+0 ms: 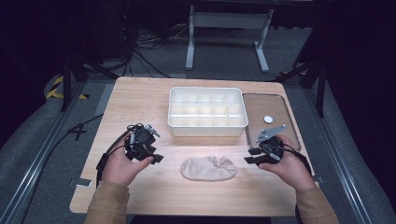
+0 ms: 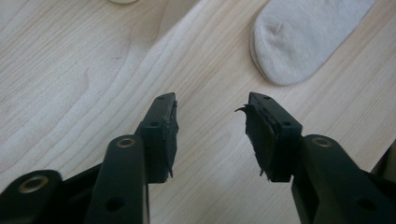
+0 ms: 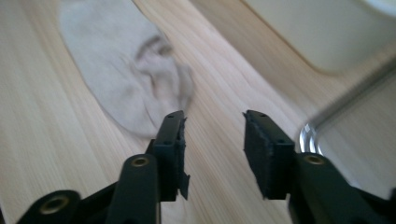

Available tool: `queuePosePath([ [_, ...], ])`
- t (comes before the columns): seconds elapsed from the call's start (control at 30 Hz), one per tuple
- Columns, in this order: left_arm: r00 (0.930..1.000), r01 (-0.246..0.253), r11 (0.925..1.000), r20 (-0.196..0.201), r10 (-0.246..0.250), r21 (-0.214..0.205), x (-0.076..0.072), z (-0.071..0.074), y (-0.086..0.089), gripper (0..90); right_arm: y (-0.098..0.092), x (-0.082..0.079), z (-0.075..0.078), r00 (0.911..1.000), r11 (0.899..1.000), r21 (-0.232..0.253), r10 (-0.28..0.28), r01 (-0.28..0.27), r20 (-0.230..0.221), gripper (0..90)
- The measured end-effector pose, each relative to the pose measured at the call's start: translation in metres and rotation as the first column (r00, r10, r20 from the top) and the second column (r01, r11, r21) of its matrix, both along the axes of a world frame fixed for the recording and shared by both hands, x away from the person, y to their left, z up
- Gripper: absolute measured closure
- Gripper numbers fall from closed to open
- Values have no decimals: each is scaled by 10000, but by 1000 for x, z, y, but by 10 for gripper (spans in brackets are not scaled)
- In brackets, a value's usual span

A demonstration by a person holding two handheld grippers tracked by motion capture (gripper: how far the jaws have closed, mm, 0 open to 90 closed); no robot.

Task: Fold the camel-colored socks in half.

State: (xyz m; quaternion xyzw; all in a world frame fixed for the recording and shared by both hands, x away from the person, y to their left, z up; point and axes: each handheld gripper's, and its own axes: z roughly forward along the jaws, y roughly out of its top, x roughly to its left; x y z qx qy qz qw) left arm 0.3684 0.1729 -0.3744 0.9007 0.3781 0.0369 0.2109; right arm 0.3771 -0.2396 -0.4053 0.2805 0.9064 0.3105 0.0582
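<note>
A beige sock (image 1: 208, 168) is lying flat on the wooden table (image 1: 140, 102), between the two grippers and in front of the white divided box (image 1: 207, 112). The left gripper (image 1: 156, 159) and the right gripper (image 1: 248, 156) are flanking it (neither is touching it), both with jaws standing wide apart and gripping nothing.

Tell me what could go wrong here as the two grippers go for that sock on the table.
1. The sock lies flat and limp on the table, so open jaws may scrape wood and pinch only its top layer.
2. The left gripper and right gripper flank it from opposite ends, so pulling unevenly could bunch it.
3. The right gripper sits close to the clear lid and the white compartment box; a wide swing might knock them.
</note>
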Motion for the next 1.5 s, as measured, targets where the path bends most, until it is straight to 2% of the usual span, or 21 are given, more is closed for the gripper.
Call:
queuePosePath([
  [0.07,9998,-195,9998,46,196,-52,0,1,-1,523,1,0,1,10000,9999,97,84,-84,-42,607],
  [0.17,9998,-173,9991,18,174,-384,-1,0,-4,531,5,0,3,9983,9995,-28,-299,301,502,613],
  [0.2,9998,-177,9990,-19,176,-422,-1,1,-5,532,5,0,3,9975,9990,-48,-441,445,548,614],
  [0.27,9999,-109,9989,82,113,-456,-1,1,-6,532,5,1,1,9971,9983,2,-588,589,486,614],
  [0.3,9999,-119,9986,67,123,-518,-1,2,-7,532,6,1,0,9985,9989,-86,-454,457,318,619],
  [0.37,9999,-92,9973,44,95,-729,0,3,-6,526,7,0,-2,9987,9996,-34,-274,275,423,670],
  [0.43,10000,-46,9978,12,47,-668,-2,5,-8,526,9,0,-4,9991,9999,38,-128,126,410,694],
  [0.57,9997,214,9983,-68,-218,-537,-3,5,-13,521,12,-2,-4,9993,9994,-200,-294,298,220,716],
  [0.67,9996,274,9981,-11,-275,-551,-4,6,-17,512,17,-5,-5,9993,9992,134,-382,381,61,741],
  [0.8,9994,355,9975,-9,-356,-610,-5,5,-19,510,28,-6,-6,9994,9964,784,-309,317,-124,719],
  [0.97,9995,316,9972,16,-316,-682,-8,7,-21,507,42,-7,-11,9998,9966,827,60,-45,-180,696],
  [1.07,9989,466,9969,-62,-471,-632,-8,6,-24,501,51,-8,-16,9985,9948,870,522,-532,134,664],
  [1.1,9989,466,9969,-62,-471,-632,-8,6,-24,499,54,-10,-17,9975,9941,875,616,-644,337,653],
  [1.13,9988,464,9968,-150,-475,-644,-9,6,-26,499,54,-10,-17,9975,9941,875,616,-644,337,653],
  [1.17,9987,495,9964,-121,-505,-681,-9,6,-27,497,58,-11,-19,9919,9923,726,943,-1006,851,633],
  [1.2,9984,534,9967,-151,-544,-605,-9,6,-27,496,60,-11,-20,9869,9901,631,1178,-1252,1098,620],
  [1.23,9982,573,9965,-125,-582,-604,-9,6,-28,495,62,-10,-22,9860,9900,473,1273,-1329,1073,623],
  [1.3,9984,557,9966,-76,-562,-601,-9,5,-30,494,66,-10,-24,9861,9892,348,1387,-1424,912,683],
  [1.33,9983,574,9964,-32,-577,-616,-9,5,-31,494,69,-10,-24,9890,9909,400,1253,-1287,781,686],
  [1.4,9979,630,9960,-74,-636,-640,-9,4,-33,494,74,-12,-26,9958,9952,420,877,-888,279,749],
  [1.5,9973,723,9957,-111,-730,-583,-8,3,-35,492,82,-13,-31,9965,9949,561,830,-834,110,760],
])
